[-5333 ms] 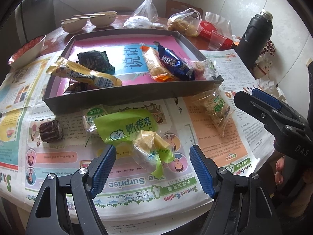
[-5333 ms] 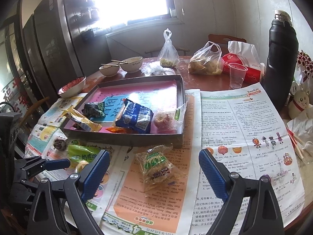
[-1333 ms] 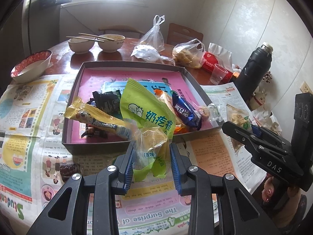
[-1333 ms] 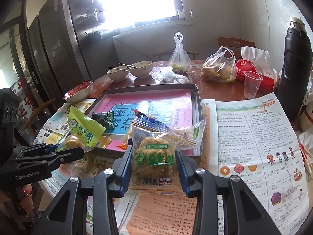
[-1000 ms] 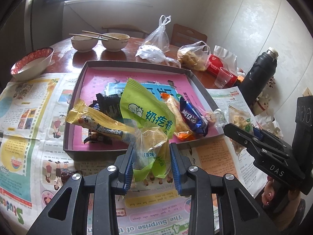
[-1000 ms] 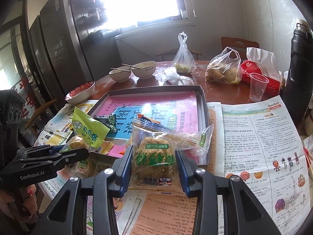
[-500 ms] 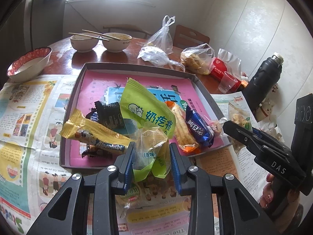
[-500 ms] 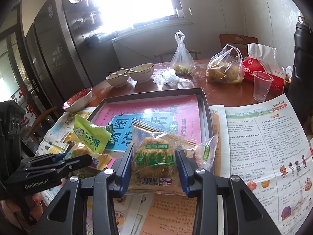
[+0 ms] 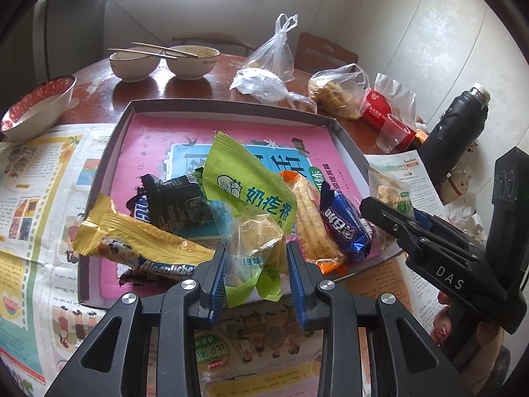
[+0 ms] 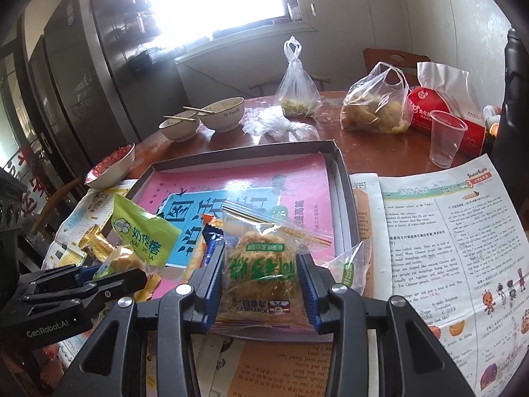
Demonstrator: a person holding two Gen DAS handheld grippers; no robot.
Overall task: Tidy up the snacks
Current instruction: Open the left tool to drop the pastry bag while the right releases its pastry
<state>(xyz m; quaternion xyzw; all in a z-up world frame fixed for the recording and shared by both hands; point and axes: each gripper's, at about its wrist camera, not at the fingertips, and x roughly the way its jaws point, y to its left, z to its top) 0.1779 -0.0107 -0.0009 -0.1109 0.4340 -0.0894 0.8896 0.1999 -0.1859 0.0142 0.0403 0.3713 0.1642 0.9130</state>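
Far left on the newspaper-covered surface (image 9: pixel 39 198): nothing to collect in view, so no detour judged needed. Inside the tray (image 9: pixel 109 152), at its left: a yellow wafer bar (image 9: pixel 139 248) and a dark wrapper (image 9: pixel 178 205) already lying on the pink liner. Best to avoid dropping onto these; a bare patch of liner toward the far side looks the safer target.

Middle: left gripper (image 9: pixel 254 261), jaws clenched on the green milk-candy bag (image 9: pixel 251 198), held by its lower crumpled end, the printed top standing up over the near edge of the tray. Advisable: carry further in past the near wall, lower until the bag's bottom is close to the liner, then release, so the tall floppy top does not tip back out over the edge.

Right of that, in the tray: an orange-wrapped snack (image 9: pixel 314 225) and a blue wrapper (image 9: pixel 344 228).

Right: right gripper (image 10: pixel 261 274), jaws clamped on the clear-bagged rice cracker (image 10: pixel 261 264), hanging over the tray's near right corner. Light, brittle contents, probably: no extra squeeze. Worth keeping both tools apart, releasing one at a time. Risk: the loose film edge catching on the tray wall.
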